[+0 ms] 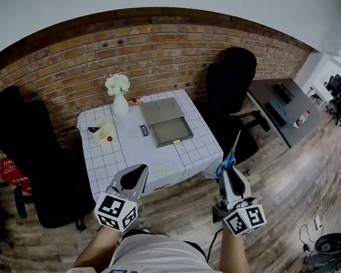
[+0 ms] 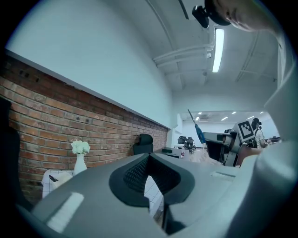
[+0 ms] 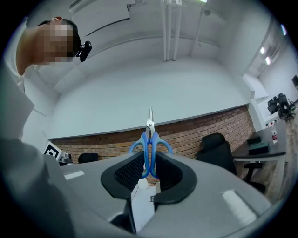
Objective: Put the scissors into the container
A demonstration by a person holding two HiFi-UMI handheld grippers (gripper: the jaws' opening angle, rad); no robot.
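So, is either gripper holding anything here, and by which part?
The right gripper holds the scissors by their blue handles, pinched between its jaws, blades pointing up. The left gripper holds nothing.

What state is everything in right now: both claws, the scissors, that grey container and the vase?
Scissors: blades closed, tips pointing up, gripped by the blue handles.
Right claw: shut on the scissors.
Left claw: open, nothing between its jaws.
Container: open on top, looks empty.
Vase: upright, holding white flowers.
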